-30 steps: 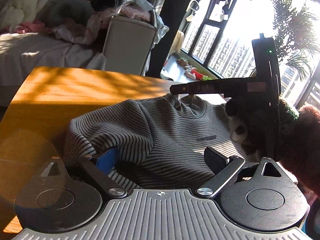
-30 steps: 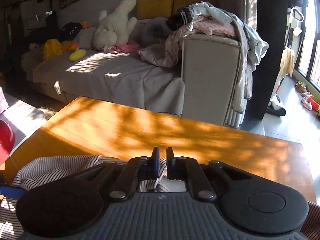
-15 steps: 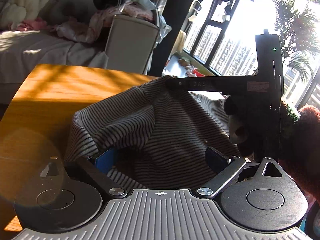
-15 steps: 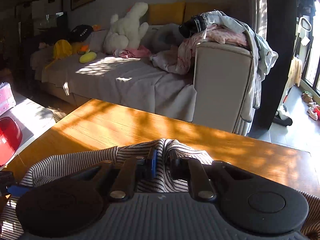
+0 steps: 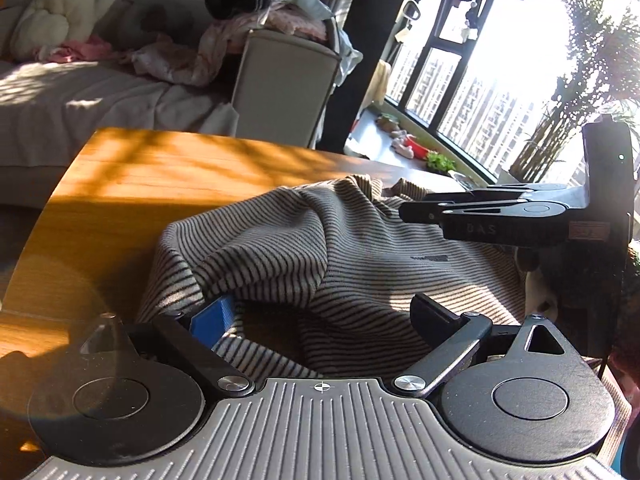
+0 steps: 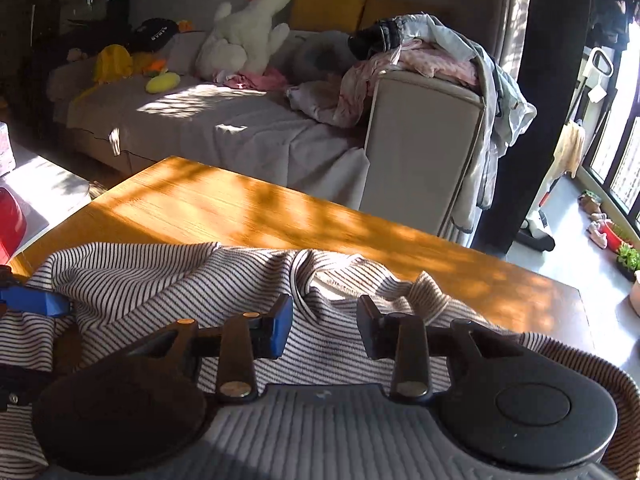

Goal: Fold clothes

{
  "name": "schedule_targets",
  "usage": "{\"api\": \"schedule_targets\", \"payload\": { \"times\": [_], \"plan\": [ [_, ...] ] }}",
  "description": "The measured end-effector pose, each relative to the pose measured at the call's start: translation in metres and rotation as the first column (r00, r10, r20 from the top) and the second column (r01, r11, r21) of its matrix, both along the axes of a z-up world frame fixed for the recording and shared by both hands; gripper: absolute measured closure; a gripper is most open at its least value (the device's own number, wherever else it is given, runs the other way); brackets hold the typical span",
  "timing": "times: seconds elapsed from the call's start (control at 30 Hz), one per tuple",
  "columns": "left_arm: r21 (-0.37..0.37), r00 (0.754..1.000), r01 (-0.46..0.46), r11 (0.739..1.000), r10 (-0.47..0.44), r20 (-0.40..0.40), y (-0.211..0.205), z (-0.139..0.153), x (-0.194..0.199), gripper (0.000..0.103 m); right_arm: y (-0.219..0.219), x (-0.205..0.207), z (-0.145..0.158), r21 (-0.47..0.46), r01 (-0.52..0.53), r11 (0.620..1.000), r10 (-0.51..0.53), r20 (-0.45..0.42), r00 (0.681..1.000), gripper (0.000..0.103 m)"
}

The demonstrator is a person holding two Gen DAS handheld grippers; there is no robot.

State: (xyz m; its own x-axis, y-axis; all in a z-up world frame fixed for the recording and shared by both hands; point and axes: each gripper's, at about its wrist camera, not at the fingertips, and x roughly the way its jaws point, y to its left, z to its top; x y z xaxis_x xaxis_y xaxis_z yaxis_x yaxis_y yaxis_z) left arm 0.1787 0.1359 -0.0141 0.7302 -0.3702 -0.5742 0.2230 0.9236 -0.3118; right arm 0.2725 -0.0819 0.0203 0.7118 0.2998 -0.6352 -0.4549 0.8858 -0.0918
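Right tool (image 6: 324,326), jaws opening and empty, directly above striped grey knit sweater (image 6: 160,280) on orange wooden surface (image 6: 240,208); left tool (image 5: 324,314) wide.

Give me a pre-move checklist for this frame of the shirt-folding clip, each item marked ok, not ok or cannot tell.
1. Right gripper free of cloth: ok, jaws opening, nothing pinched between them.
2. Left gripper open: ok, fingers wide apart over the fabric.
3. Striped shirt fully on the wooden table: cannot tell, near edge hidden by the grippers.
4. Fold lying flat: not ok, cloth is bunched and humped near the collar.
5. Table beyond the shirt free for spreading: ok, bare wood there.
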Motion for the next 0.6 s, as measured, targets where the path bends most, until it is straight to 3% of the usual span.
{"api": "schedule_targets", "payload": {
  "times": [0.07, 0.17, 0.3, 0.47, 0.6],
  "plan": [
    [0.008, 1.0, -0.002, 1.0, 0.002, -0.002, -0.001, 0.0, 0.0, 0.005, -0.011, -0.002, -0.013, -0.043, 0.043, 0.998, -0.045, -0.035, 0.998, 0.069],
    [0.015, 1.0, -0.009, 1.0, 0.009, -0.01, -0.002, 0.001, 0.001, 0.005, -0.029, -0.001, -0.022, -0.014, 0.104, 0.994, -0.104, -0.028, 0.994, 0.045],
    [0.0, 0.999, -0.022, 1.0, 0.021, -0.026, 0.0, 0.009, -0.002, 0.005, -0.035, -0.005, -0.015, -0.006, 0.155, 0.988, -0.155, -0.039, 0.987, 0.047],
    [0.008, 0.995, -0.1, 0.995, 0.1, -0.008, 0.015, 0.024, -0.01, 0.004, -0.022, -0.064, 0.006, -0.011, -0.008, 1.0, 0.009, 0.026, 1.0, 0.047],
    [0.015, 0.982, -0.188, 0.982, 0.188, 0.007, 0.034, 0.036, -0.018, 0.001, -0.005, -0.124, 0.025, -0.037, -0.199, 0.979, 0.201, 0.085, 0.976, 0.047]
  ]
}}
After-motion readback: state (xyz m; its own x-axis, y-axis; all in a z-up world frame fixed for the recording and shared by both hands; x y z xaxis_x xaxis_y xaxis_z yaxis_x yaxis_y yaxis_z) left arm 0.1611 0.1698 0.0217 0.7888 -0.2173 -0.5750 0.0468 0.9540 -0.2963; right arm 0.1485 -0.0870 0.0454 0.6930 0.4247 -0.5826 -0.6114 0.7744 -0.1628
